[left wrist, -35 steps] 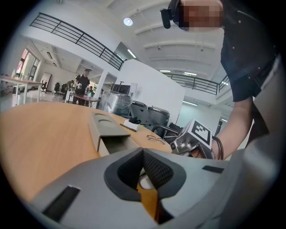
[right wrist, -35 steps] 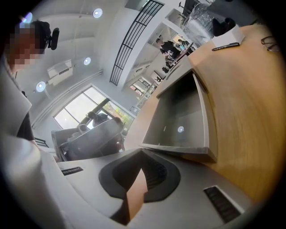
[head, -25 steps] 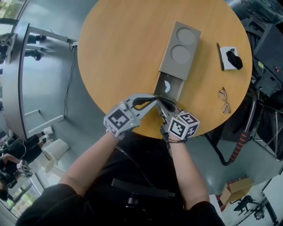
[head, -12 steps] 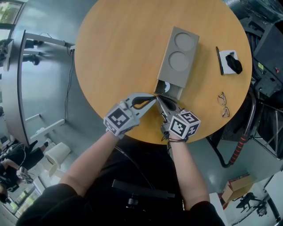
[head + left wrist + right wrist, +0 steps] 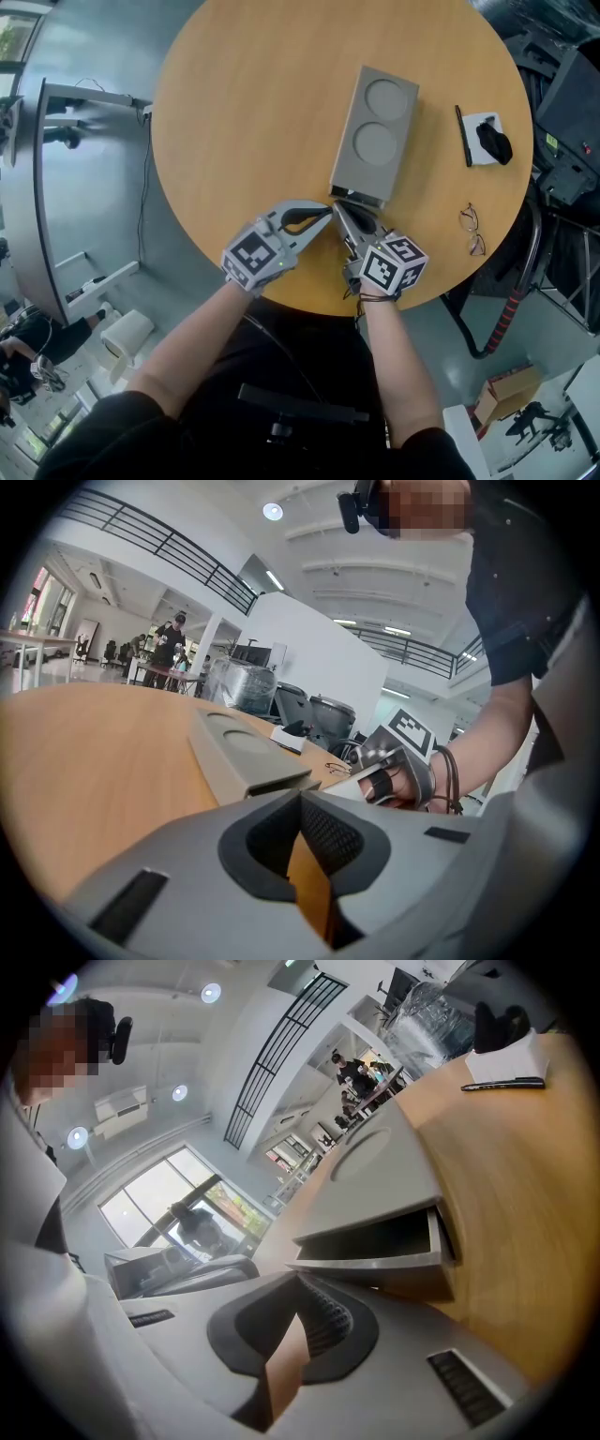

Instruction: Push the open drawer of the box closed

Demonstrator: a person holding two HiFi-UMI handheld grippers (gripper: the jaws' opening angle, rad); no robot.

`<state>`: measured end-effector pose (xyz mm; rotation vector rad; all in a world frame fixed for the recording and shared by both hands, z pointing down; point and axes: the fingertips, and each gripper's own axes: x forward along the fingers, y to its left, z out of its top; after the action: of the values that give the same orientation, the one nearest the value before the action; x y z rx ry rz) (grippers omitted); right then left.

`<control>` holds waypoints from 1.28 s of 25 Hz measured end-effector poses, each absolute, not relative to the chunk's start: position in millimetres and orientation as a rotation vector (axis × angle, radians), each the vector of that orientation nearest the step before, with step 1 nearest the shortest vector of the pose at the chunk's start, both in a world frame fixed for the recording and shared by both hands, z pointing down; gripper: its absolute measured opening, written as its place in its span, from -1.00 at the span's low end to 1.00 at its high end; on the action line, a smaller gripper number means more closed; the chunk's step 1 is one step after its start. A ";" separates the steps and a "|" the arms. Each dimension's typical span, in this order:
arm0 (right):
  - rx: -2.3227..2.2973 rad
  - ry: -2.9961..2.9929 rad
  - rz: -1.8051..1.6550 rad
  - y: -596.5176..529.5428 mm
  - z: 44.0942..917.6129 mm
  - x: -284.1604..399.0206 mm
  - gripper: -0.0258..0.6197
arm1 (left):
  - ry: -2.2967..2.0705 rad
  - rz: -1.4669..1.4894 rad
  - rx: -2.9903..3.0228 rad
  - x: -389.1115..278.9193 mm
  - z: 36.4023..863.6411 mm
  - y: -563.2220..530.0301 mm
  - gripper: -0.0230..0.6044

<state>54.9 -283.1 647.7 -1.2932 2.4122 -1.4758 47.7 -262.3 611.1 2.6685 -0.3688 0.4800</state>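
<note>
We see a round wooden surface (image 5: 244, 112). Near its right edge lies a white pad (image 5: 480, 122) with a dark object (image 5: 495, 143) on it and a black pen (image 5: 462, 136) just beside it. A pair of glasses (image 5: 472, 230) lies at the edge closer to us. A cardboard box (image 5: 497, 398) sits on the floor.

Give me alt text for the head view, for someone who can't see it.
Seen from above, a person's left gripper and right gripper, both shut, point side by side at the slightly open drawer of a grey box. The box lies on a round wooden table, with glasses and a pen near the table's edge.
</note>
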 end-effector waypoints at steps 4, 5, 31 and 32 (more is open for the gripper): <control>-1.312 2.402 -1.471 -295.2 648.9 59.4 -0.87 | -0.357 0.480 2.664 50.6 613.5 -270.2 -0.86; -1.318 2.401 -1.470 -297.8 648.8 60.1 -0.87 | -0.355 0.479 2.661 51.2 613.7 -271.8 -0.86; -1.213 2.855 -0.553 -228.3 377.3 80.2 -0.86 | -0.266 0.180 2.903 56.6 389.8 -217.6 -0.86; -1.203 2.860 -0.506 -219.2 355.4 80.7 -0.86 | -0.260 0.169 2.907 57.8 370.4 -209.6 -0.86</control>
<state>80.7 -219.2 355.4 -1.2030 2.8601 -0.5060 57.8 -209.6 370.4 2.9074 -0.2602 0.1685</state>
